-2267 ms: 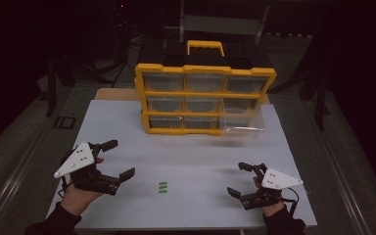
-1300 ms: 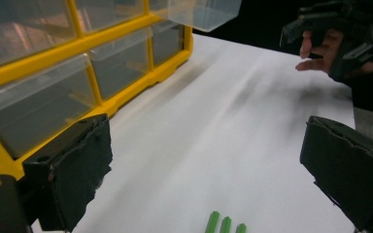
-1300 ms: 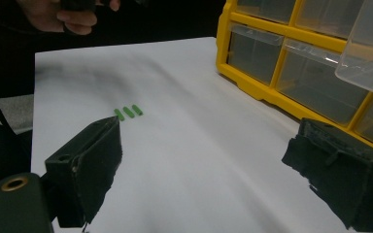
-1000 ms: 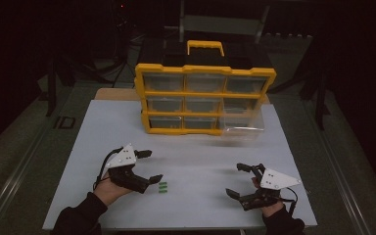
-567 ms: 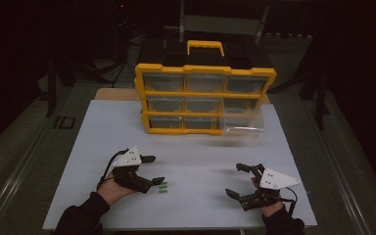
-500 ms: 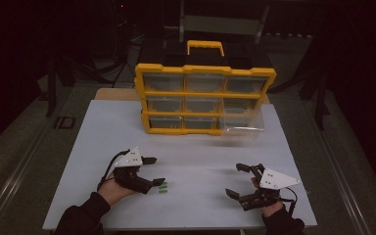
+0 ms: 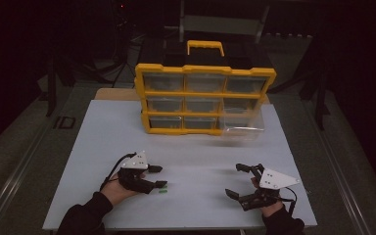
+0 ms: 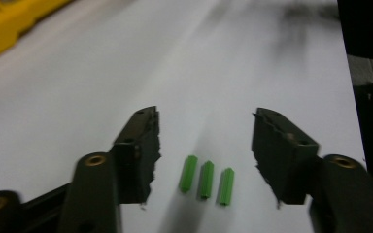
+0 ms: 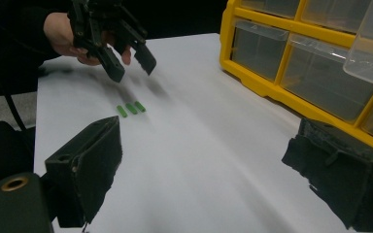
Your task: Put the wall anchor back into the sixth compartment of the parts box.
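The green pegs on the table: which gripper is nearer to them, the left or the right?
Left. The left gripper is right over the green pegs, its jaws just closing on either side but not touching them. The right gripper rests open, far across the table.

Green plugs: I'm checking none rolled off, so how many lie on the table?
3: left plug, middle plug and right plug, side by side on the white table.

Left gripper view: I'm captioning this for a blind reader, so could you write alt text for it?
Three small green pegs lie side by side on a white table, between the two black jaws of the left gripper, which have just been closing but do not touch them. A yellow organizer edges the top left corner.
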{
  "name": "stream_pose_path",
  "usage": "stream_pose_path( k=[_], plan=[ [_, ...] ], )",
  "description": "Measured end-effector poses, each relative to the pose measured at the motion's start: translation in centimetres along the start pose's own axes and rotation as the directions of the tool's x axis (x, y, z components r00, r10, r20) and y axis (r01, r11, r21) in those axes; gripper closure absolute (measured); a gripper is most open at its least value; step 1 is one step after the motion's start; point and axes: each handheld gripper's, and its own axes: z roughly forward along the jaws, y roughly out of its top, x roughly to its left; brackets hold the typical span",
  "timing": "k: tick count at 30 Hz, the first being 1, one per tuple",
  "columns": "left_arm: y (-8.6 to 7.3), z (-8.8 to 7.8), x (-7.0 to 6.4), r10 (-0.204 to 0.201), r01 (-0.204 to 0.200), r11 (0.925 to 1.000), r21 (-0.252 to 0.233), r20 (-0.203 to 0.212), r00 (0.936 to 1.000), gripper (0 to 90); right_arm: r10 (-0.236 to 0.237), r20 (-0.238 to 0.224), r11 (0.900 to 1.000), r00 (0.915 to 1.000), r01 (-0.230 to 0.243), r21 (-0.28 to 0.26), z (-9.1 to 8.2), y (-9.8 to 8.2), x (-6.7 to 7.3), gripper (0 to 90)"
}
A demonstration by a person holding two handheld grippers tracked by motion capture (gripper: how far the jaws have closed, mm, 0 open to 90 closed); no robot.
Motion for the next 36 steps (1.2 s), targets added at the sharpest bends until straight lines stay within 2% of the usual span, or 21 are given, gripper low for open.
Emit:
stream_pose_path(
  k=[9, 17, 23, 36],
  plan=[
    [-0.7, 1.0, 0.4, -0.008, 0.008, 0.9989, 0.046, -0.009, 0.9999, 60.0, 0.003, -0.001, 1.0, 1.0, -0.003, 0.004, 0.0, 0.0, 0.0, 10.4],
    [-1.0, 1.6, 0.6, -0.015, 0.016, 0.9965, 0.082, -0.022, 0.9996, 69.2, 0.006, -0.002, 1.0, 1.0, -0.006, 0.005, 0.0, -0.1, 0.0, 10.4],
    [-1.0, 2.0, 0.7, -0.008, 0.01, 0.9936, 0.112, -0.021, 0.9997, 71.4, 0.005, -0.001, 1.0, 1.0, -0.005, 0.007, 0.0, 0.0, 0.0, 10.4],
    [-1.1, 2.6, 1.0, -0.021, 0.023, 0.9907, 0.134, -0.015, 0.9997, 78.7, 0.007, -0.002, 1.0, 1.0, -0.007, 0.006, 0.0, -0.1, -0.1, 10.4]
  ],
)
